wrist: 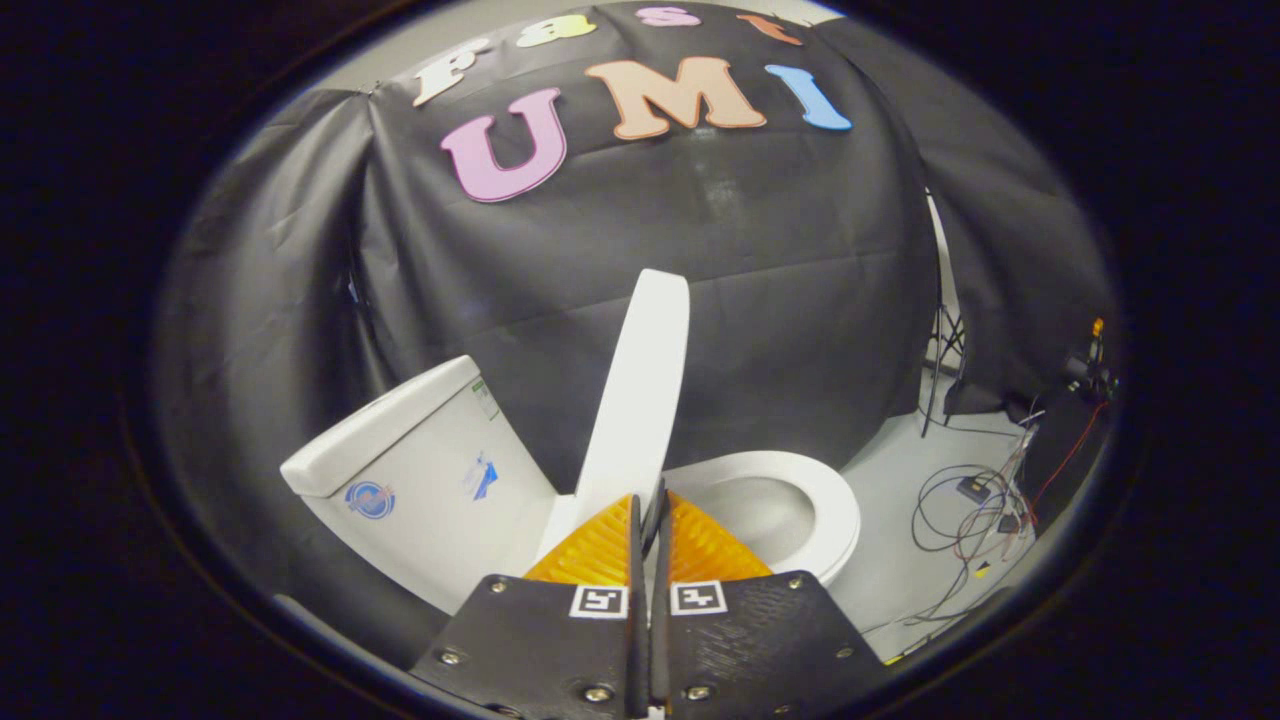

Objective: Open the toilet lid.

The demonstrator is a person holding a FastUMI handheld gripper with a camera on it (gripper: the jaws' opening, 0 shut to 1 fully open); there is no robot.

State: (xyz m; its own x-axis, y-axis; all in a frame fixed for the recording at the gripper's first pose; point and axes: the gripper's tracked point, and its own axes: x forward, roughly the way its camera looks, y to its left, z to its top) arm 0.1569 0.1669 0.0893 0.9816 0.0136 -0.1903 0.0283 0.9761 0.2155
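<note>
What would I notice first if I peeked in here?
Probably the white toilet lid, lifted almost upright just ahead of the gripper, whose fingers are closed together near its bottom edge. Beside it sits the tank, beyond the fingers the open seat, and tangled cables lie on the floor.

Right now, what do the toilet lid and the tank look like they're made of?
Lid: probably smooth plastic, thin, matte white, raised upright ahead of the gripper, whose jaws stand nearly closed. Tank: likely glazed ceramic, thick-walled with a soft sheen.
</note>
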